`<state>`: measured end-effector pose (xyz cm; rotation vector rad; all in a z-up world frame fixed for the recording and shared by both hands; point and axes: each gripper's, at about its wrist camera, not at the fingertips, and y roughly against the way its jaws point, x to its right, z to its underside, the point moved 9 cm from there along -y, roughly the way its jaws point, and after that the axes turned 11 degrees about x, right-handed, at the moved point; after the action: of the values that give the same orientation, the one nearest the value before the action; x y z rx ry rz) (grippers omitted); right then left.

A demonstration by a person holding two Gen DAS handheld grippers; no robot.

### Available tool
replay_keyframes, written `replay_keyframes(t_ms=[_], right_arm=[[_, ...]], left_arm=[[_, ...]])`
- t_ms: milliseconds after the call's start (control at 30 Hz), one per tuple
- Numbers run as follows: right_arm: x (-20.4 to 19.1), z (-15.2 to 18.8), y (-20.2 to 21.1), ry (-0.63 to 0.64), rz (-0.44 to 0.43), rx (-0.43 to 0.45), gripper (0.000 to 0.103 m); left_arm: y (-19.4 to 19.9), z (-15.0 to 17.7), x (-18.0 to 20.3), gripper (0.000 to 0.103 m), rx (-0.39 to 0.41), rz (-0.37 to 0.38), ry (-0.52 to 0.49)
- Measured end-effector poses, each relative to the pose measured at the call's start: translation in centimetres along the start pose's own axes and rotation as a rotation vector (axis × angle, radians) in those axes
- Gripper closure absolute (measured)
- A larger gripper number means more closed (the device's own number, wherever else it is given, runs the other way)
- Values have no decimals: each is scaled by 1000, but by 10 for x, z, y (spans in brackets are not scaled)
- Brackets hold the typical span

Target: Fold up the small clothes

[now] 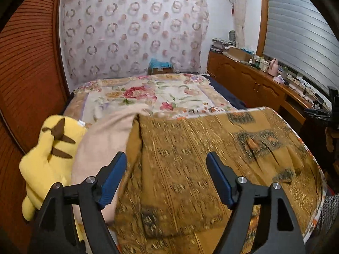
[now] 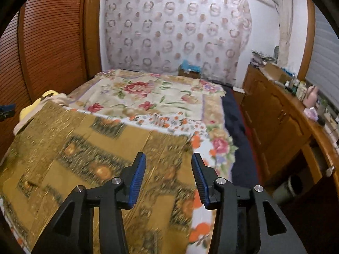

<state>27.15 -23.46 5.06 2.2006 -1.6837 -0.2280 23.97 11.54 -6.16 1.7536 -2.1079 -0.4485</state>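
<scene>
While the brown patterned garment (image 1: 190, 169) lies spread flat on the bed (image 1: 161, 97), we hold both claws over it. Our left claw (image 1: 166, 158) gapes wide with nothing between its fingers; our right claw (image 2: 168, 158) stands partly apart, likewise gripping nothing.

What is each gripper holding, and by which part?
Nothing: the left gripper and right gripper are both open above the mustard-brown patterned cloth.

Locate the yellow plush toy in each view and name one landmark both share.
Left wrist: yellow plush toy at the left edge, beside the beige cloth.
Right wrist: only a sliver at far left, behind the brown patterned cloth.
Shared landmark: floral bedspread.
</scene>
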Motion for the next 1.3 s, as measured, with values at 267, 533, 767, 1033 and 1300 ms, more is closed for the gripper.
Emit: replay_keyframes(t_ms=[267,533,767,1033,1300], right_arm=[[23,59,24,-84,-29,-113,56],[37,76,31,-75,-22,-156,56],[48,75,41,-57,-13,-137,56],[61,77,49,-44,-2,-135,55],[29,87,7,-34,4,-134,55]], left_arm=[[2,58,5,25,-96,-1,20],[2,85,-8,25,-136,-33,65],[0,85,-12,41,-142,-26,71],[-15,99,-21,58,-202,-44,75],[-10,95,-14,98,-180,-42,47]])
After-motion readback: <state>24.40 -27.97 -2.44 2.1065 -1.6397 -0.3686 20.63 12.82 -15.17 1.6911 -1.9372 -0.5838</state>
